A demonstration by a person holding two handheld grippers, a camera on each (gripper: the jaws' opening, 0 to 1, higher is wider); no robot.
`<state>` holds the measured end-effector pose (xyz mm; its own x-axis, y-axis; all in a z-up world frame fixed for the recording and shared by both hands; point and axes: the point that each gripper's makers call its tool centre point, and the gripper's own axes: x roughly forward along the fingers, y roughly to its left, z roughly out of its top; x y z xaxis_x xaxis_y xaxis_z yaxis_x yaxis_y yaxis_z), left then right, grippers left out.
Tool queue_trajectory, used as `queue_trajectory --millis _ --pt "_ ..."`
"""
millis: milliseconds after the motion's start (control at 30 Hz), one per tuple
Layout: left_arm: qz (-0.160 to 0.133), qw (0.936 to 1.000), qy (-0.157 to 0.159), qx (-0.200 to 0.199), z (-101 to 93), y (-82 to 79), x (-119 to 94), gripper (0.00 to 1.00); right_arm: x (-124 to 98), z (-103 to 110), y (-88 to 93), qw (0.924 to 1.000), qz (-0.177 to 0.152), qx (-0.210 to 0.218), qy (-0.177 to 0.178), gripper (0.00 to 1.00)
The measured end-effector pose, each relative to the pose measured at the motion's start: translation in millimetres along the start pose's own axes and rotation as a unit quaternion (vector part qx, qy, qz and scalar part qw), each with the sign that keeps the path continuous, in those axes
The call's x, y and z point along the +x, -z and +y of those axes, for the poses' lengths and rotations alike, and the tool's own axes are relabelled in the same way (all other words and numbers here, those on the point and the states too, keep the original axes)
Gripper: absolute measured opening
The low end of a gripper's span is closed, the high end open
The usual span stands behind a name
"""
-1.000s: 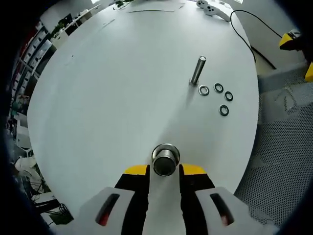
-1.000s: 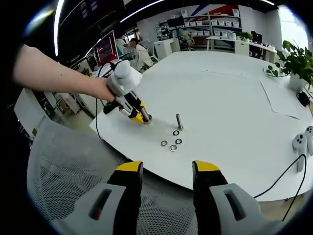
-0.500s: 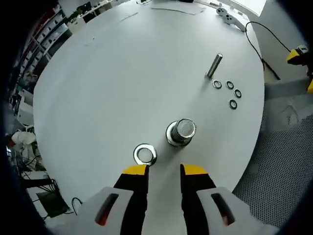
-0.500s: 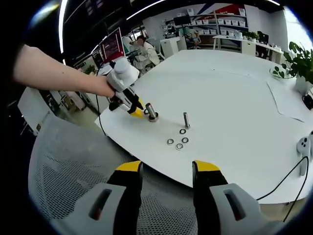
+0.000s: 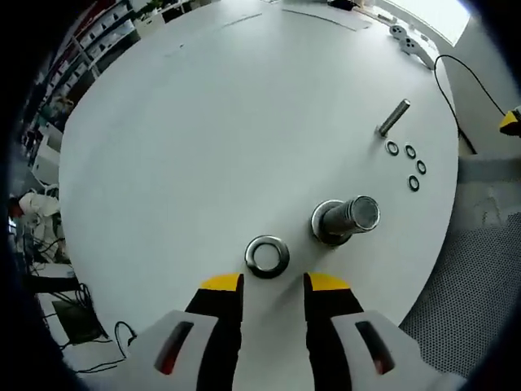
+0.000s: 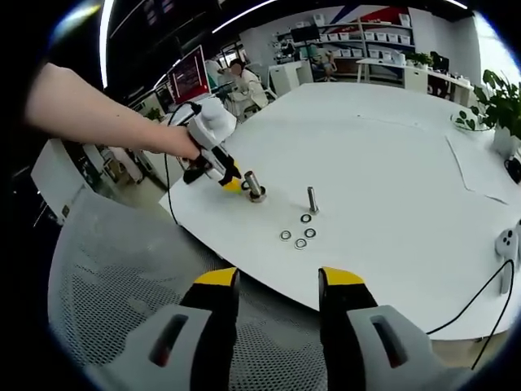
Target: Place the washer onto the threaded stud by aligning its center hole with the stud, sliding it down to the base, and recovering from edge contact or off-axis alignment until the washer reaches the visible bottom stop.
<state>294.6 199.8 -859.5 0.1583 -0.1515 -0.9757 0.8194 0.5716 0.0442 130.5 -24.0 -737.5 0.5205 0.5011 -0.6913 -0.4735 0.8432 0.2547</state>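
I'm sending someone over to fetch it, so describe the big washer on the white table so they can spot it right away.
Start at the white round table and go to the edge nearest the left gripper. There a thick threaded stud stands upright, and the big washer lies flat beside it, just ahead of the gripper. It is far larger than the four small washers clustered by the thin bolt farther along.

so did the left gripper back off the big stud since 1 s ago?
Yes. In the right gripper view the left gripper has pulled back from the large stud, away from the thin stud; its jaws stand open, with the large washer just ahead.
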Motion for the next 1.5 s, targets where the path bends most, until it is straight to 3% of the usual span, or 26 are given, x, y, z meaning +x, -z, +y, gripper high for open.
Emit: queue_trajectory --millis 167,467,1100,1333,1500 --pt "0.016 0.9992 0.009 0.037 -2.1 -2.3 6 0.28 0 0 -0.7 1.0 -0.002 0.001 -0.002 0.4" --pt "0.024 0.9975 0.031 0.058 0.2 -11.3 12 0.28 0 -1 -0.5 1.0 -0.001 0.002 -0.001 0.4" --pt "0.031 0.997 0.029 0.065 1.2 -10.6 10 0.2 1 1 0.9 1.0 0.003 0.0 -0.003 0.4" --pt "0.048 0.9955 0.035 0.074 -6.1 1.1 9 0.2 2 2 1.1 1.0 0.003 -0.001 -0.005 0.4" --pt "0.048 0.9968 0.034 0.054 -15.0 14.5 5 0.2 1 2 0.3 1.0 0.0 0.001 -0.006 0.4"
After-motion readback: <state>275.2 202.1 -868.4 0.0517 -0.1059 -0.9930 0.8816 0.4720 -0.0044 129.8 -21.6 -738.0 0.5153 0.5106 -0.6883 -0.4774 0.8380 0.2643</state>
